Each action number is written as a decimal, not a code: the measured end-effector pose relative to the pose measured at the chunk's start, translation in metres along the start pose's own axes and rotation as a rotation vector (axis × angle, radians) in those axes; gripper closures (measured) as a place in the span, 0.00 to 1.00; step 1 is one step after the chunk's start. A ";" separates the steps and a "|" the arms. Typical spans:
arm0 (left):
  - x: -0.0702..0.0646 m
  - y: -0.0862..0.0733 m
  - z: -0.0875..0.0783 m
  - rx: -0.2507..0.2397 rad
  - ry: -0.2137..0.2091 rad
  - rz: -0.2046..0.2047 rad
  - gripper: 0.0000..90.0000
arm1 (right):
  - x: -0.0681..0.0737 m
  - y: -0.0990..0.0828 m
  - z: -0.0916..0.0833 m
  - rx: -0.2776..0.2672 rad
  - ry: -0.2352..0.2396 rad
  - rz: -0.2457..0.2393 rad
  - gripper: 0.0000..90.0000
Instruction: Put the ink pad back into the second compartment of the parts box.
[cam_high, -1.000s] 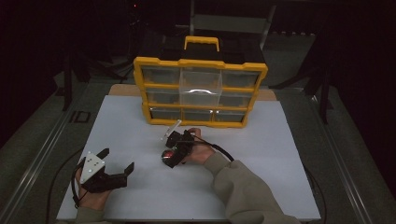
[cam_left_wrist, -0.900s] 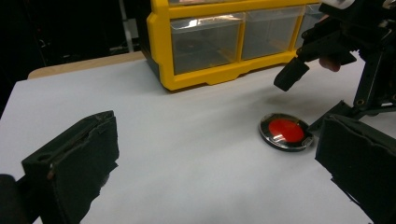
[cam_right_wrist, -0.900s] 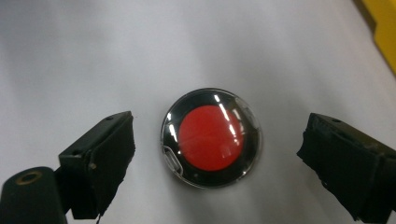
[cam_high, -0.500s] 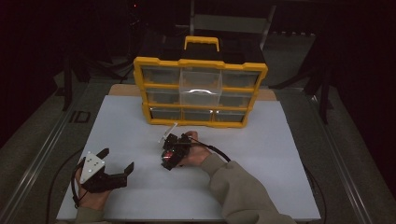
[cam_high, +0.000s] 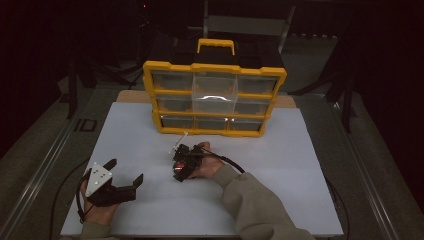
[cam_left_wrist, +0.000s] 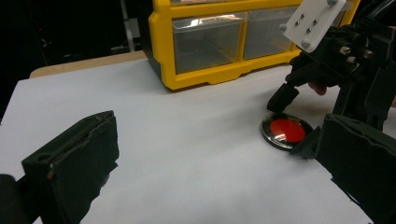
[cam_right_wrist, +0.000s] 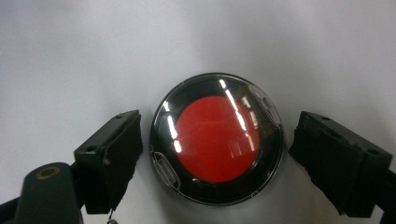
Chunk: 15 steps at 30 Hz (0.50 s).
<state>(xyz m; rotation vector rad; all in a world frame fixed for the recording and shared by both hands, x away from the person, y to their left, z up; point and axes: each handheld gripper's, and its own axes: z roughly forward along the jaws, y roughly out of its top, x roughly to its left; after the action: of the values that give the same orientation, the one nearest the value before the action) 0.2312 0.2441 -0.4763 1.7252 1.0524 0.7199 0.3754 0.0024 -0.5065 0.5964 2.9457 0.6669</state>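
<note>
Red-centred and rimmed in shiny clear plastic, the round disc (cam_right_wrist: 217, 138) lies flat on the white surface (cam_high: 300, 165), and my right tool (cam_right_wrist: 217, 154) stands straight over it, pointing down. Its two black jaws sit one on each side of the disc — a sliver of white shows between each pad and the rim, so nothing is gripped yet. The jaws have just been closing a little, with the disc between them, but they are close to their widest. Being round, the disc has no long axis to line up with; what matters is that its middle sits between the pads, a touch nearer the left one in the right gripper view.

My left tool (cam_high: 112, 182) rests well apart, near the front-left of the surface, jaws wide and empty. From the high view, the disc (cam_high: 180, 169) is in front of the yellow drawer organiser (cam_high: 215, 100) — the right hand is plainly the one to take it.
</note>
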 end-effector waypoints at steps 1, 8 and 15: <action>0.000 0.000 0.000 0.001 0.000 0.001 0.00 | 0.000 0.000 0.000 0.001 -0.001 0.004 0.17; 0.000 0.000 0.000 -0.001 0.002 -0.001 0.00 | 0.001 0.000 -0.002 0.015 -0.006 0.004 0.23; 0.000 0.000 -0.001 0.000 0.003 -0.001 0.00 | 0.004 -0.001 -0.003 -0.001 -0.016 0.017 0.30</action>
<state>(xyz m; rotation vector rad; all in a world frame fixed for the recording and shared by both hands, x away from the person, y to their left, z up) 0.2306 0.2441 -0.4762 1.7245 1.0550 0.7217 0.3706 0.0018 -0.5046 0.6244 2.9283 0.6620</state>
